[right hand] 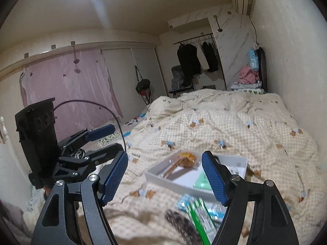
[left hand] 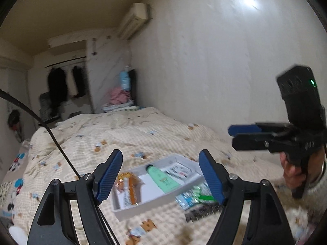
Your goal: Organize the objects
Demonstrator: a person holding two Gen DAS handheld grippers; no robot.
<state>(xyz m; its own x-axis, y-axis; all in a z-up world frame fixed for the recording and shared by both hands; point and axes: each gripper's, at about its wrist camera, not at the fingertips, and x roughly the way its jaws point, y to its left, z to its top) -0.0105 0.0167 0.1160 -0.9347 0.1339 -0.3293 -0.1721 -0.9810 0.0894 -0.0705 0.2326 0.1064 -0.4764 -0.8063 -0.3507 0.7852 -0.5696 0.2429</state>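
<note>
A white tray (left hand: 126,210) lies on the quilt. In it are a green tube (left hand: 163,178), an orange-and-white packet (left hand: 130,189) and a printed sachet (left hand: 179,170). Beside its near right corner lie a green toothbrush pack (left hand: 196,198) and a dark bristly thing (left hand: 202,212), blurred. My left gripper (left hand: 161,153) hangs open above the tray, empty. My right gripper (left hand: 232,136), held by a hand (left hand: 292,173), floats open at the right, also empty. In the right wrist view the right gripper (right hand: 165,155) frames the tray (right hand: 155,176), tube (right hand: 201,181) and toothbrush pack (right hand: 202,212); the left gripper (right hand: 116,137) is at the left.
The checked quilt (left hand: 106,130) with bear prints covers the whole bed. A wall (left hand: 214,61) runs along its right side. Folded clothes (right hand: 247,77) are piled at the far end. A clothes rail (right hand: 194,57) and a pink curtain (right hand: 67,81) stand beyond. A black cable (left hand: 51,134) crosses the left.
</note>
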